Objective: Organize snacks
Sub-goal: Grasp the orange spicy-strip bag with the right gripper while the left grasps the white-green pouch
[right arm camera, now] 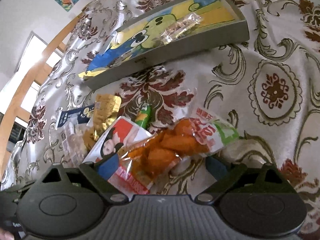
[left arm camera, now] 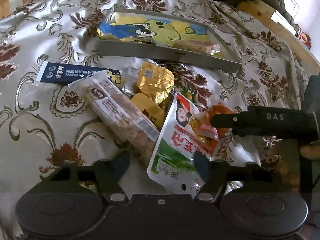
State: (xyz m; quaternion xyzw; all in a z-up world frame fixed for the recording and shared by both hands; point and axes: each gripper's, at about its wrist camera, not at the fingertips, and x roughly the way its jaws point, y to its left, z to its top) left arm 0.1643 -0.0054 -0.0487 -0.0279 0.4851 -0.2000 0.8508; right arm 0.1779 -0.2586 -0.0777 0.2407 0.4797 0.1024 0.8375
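Observation:
A grey tray with a cartoon lining holds one clear snack pack; the tray also shows in the right wrist view. In front of it lies a pile of snacks: a long wafer pack, a gold pouch, a navy sachet and a white packet with a face. My left gripper is open, its fingers on either side of the pile's near end. My right gripper is open around an orange snack pack; its finger reaches in from the right in the left wrist view.
A floral satin cloth covers the table. A wooden chair frame stands at the far right, another at the left of the right wrist view. A green packet lies behind the orange pack.

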